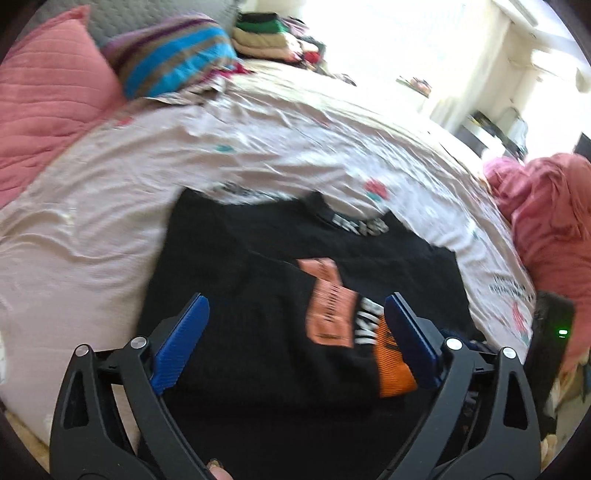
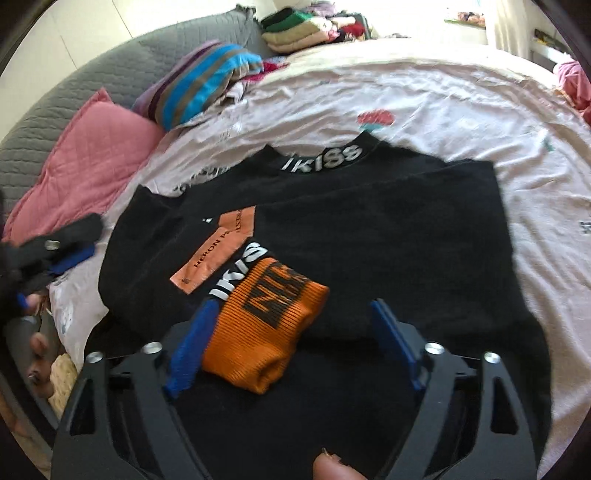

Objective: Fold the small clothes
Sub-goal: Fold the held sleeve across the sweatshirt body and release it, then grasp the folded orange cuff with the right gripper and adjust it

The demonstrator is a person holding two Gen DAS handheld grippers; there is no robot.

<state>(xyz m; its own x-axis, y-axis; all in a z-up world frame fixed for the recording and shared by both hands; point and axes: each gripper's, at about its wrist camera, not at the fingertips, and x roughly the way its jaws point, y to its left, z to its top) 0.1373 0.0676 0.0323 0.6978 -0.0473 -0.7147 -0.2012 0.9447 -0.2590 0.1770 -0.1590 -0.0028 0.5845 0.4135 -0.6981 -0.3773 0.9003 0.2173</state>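
A black sweatshirt (image 1: pixel 240 258) (image 2: pixel 369 221) lies flat on the bed, its white-lettered collar (image 2: pixel 321 157) at the far side. One sleeve is folded across the front, ending in an orange ribbed cuff (image 2: pixel 266 332) (image 1: pixel 395 373) beside a peach label (image 2: pixel 218 254). My right gripper (image 2: pixel 293 306) hovers open over the shirt's near part, with the cuff lying between its blue fingers and only the left finger against it. My left gripper (image 1: pixel 295 306) stands wide open above the shirt's near left side, holding nothing. In the right wrist view it shows at the shirt's left edge (image 2: pixel 51 277).
The shirt lies on a wrinkled pale sheet (image 1: pixel 110 184) (image 2: pixel 443 103). A pink pillow (image 1: pixel 44 99) (image 2: pixel 85 162) and a striped blanket (image 1: pixel 173 62) (image 2: pixel 207 85) sit at the far left, folded clothes (image 2: pixel 295 33) at the back, and pink fabric (image 1: pixel 554 221) at the right.
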